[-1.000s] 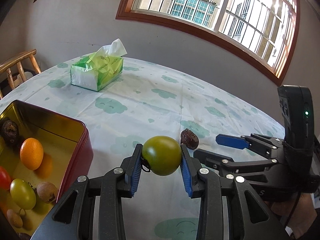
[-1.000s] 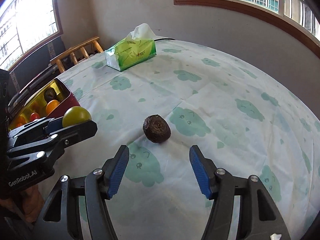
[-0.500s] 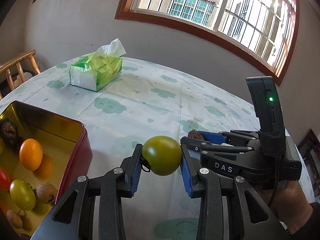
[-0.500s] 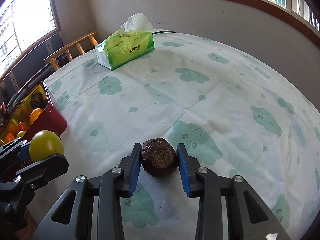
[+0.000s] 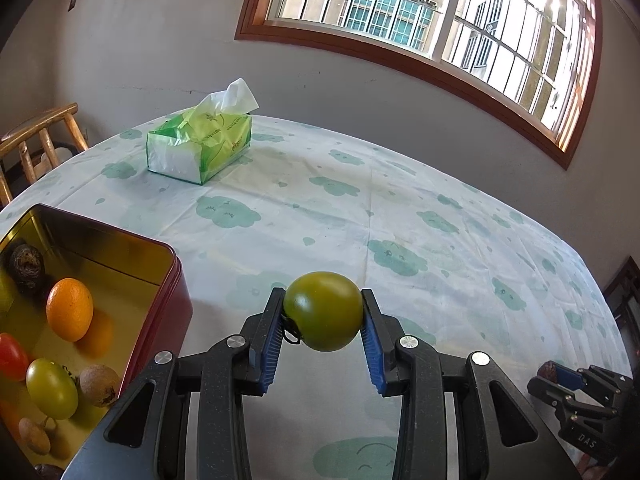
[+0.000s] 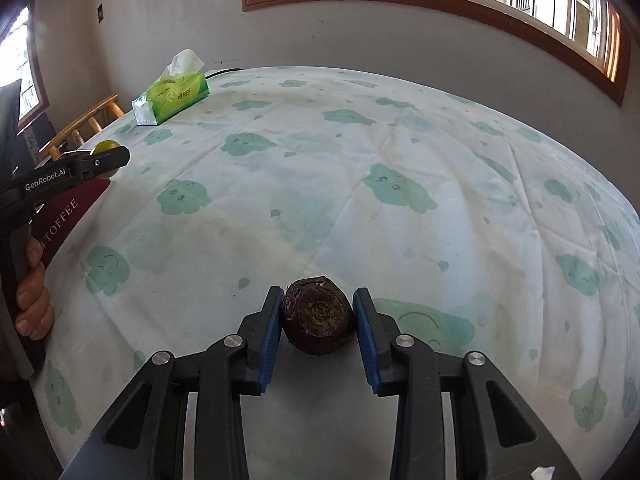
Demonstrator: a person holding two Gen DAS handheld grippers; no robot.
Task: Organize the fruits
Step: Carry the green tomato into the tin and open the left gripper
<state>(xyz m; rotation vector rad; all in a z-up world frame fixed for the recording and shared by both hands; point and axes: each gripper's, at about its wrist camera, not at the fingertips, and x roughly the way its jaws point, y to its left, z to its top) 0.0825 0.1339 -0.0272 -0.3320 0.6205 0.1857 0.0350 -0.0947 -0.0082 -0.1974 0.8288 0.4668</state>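
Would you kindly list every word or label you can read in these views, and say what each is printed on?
"GenRobot.AI": on the left gripper body, seen from the right wrist view.
"TOFFEE": on the red tin wall.
"DAS": on the right gripper body, seen from the left wrist view.
Print on the tissue pack: too small and blurred to read.

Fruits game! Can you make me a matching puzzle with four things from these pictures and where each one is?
Things:
1. green tomato
2. brown fruit
3. orange
4. tissue pack

Places:
A. in the tin
B. on the far side of the table
C. in the left tool
D. in the right tool

Pairs: 1-C, 2-D, 3-A, 4-B
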